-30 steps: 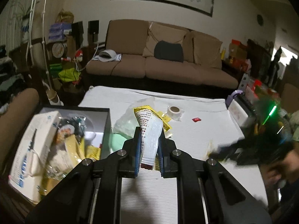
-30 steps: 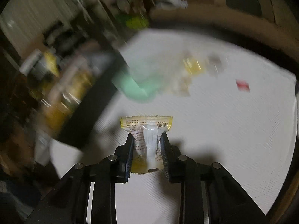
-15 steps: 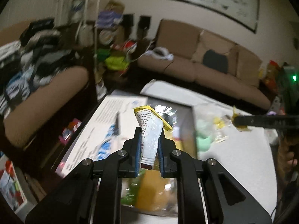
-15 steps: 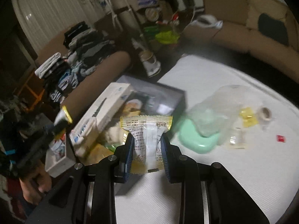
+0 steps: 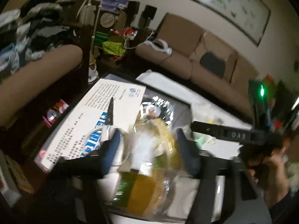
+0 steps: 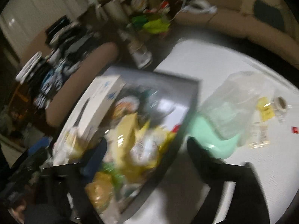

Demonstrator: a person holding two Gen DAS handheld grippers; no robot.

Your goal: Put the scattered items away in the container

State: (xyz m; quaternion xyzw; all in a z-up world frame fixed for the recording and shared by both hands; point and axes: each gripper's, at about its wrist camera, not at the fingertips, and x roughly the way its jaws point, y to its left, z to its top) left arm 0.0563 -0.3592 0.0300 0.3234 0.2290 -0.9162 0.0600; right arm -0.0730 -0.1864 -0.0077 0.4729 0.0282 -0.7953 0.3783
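The dark container is full of packets and a big white box. My left gripper is open above it, and a white and yellow snack packet lies loose between its fingers over the pile. My right gripper is open over the same container, with its yellow and white packet among the contents below. The right gripper also shows in the left wrist view. Both views are blurred.
On the white tablecloth lie a mint-green case under a clear plastic bag, a yellow packet, a tape roll and a small red item. Sofas stand behind.
Both grippers have opened over the container and let go of their snack packets. Both have moved left from the table to above the container.
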